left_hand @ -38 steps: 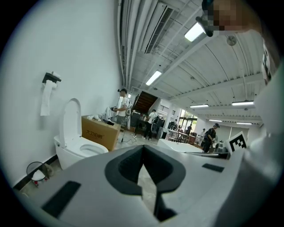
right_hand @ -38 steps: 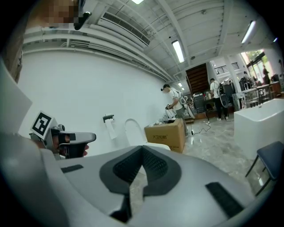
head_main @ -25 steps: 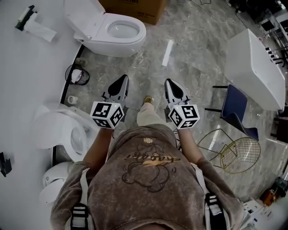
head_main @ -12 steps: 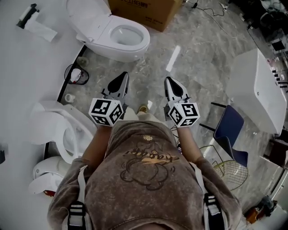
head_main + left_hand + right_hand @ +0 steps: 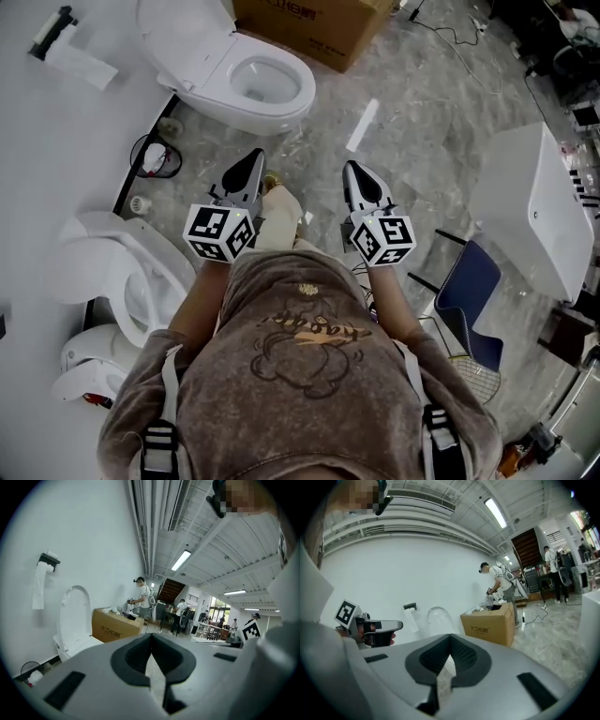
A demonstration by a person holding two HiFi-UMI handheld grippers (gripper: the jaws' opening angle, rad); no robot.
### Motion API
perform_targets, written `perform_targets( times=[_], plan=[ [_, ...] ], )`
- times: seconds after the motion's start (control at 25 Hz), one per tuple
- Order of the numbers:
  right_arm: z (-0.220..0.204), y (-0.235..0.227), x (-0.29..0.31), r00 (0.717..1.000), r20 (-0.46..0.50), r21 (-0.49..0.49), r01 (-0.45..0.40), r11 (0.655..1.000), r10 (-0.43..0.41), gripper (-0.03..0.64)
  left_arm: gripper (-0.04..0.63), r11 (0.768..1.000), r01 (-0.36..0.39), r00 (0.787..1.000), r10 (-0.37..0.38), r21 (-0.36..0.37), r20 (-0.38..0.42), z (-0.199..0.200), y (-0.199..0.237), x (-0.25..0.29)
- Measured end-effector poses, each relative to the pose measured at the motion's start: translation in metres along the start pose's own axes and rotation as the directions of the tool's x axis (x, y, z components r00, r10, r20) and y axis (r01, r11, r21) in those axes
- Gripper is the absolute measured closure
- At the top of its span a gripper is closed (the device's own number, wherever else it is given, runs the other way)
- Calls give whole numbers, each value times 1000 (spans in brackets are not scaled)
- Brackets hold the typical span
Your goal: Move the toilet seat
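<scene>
A white toilet point(image 5: 220, 98) stands against the wall at the top of the head view, its lid point(image 5: 173, 33) raised and its seat ring point(image 5: 298, 86) down around the bowl. My left gripper point(image 5: 251, 159) and right gripper point(image 5: 351, 171) are held side by side in front of me, short of the toilet, both shut with nothing between the jaws. The left gripper view looks past its shut jaws point(image 5: 151, 637) to the raised lid point(image 5: 75, 616) on the left. In the right gripper view, the lid point(image 5: 437, 619) shows beyond the shut jaws point(image 5: 450, 638).
A cardboard box point(image 5: 314, 28) sits behind the toilet. A second toilet point(image 5: 131, 272) is on my left, with a small wire bin point(image 5: 155, 157) at the wall. A paper holder point(image 5: 56, 42) hangs on the wall. A white counter point(image 5: 539, 206) and blue chair point(image 5: 469, 300) stand on the right.
I have stepped forward: the toilet and box have come closer in the head view, and a foot has moved ahead between the grippers. Both grippers stay shut and level.
</scene>
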State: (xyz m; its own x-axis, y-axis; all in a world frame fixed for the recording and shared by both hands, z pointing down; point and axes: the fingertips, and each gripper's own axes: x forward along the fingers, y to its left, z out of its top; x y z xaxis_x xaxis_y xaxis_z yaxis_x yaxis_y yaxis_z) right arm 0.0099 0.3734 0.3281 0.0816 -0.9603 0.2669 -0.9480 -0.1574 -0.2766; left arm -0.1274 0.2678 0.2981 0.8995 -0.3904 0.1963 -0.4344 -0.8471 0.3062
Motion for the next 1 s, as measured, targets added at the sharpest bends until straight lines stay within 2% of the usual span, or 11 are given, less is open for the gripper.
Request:
perform_targets(
  times=[0.2, 0.72, 1.0],
  plan=[
    [6, -17, 42, 1000, -16, -1, -4, 1000, 4, 618, 586, 1000, 3, 1000, -3, -3, -3, 11, 23, 36],
    [47, -52, 187, 994, -80, -13, -76, 997, 75, 618, 586, 999, -31, 999, 30, -22, -12, 45, 105, 149],
    [47, -54, 257, 982, -154, -37, -118, 992, 111, 618, 586, 998, -33, 998, 30, -53, -61, 41, 152, 190]
  ],
)
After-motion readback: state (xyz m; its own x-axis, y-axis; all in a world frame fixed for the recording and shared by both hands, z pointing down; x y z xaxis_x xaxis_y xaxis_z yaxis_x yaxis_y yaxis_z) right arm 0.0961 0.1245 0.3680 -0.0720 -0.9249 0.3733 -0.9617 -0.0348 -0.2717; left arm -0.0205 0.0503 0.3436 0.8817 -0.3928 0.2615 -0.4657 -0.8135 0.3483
